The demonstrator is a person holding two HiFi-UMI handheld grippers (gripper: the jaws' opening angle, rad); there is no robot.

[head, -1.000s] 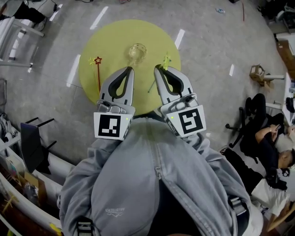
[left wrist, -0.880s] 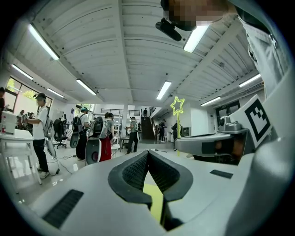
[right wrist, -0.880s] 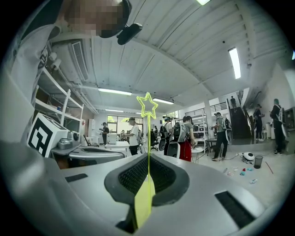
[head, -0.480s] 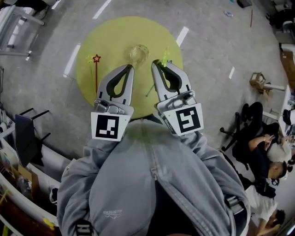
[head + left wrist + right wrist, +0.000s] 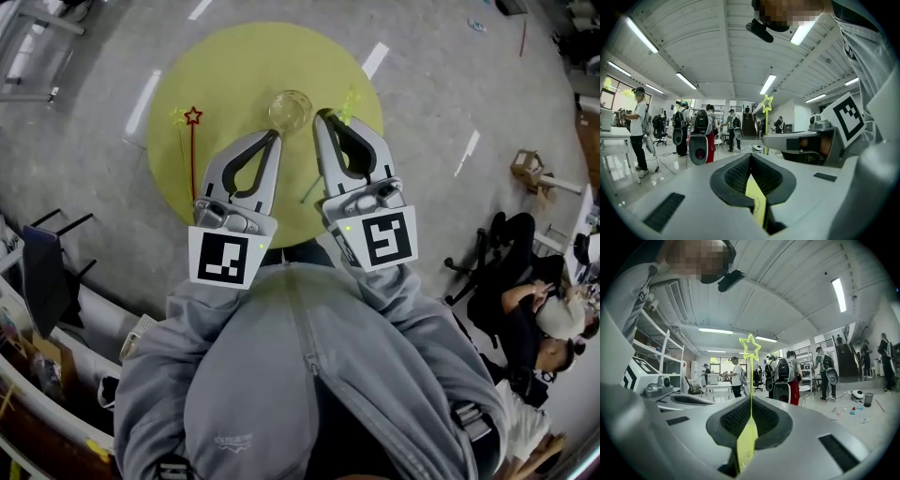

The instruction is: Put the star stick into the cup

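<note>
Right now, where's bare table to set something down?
Bare: far half of the yellow table beyond the cup, and the strip between cup and red star stick. Crowded: near side, under the left gripper and right gripper holding the green star stick.

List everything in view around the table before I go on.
table: one, yellow, round, in front of the person
cup: one, clear, on the table just beyond the gripper tips
red star stick: one, red, lying on the table's left side
pale star stick: one, yellow-green, lying left of the red one
held star stick: one, yellow-green, clamped in the right gripper
seated people: at least two, dark clothes, at the right edge
left gripper: one, grey, jaws together, empty, over the table
right gripper: one, grey, shut on the held star stick, beside the cup
</note>
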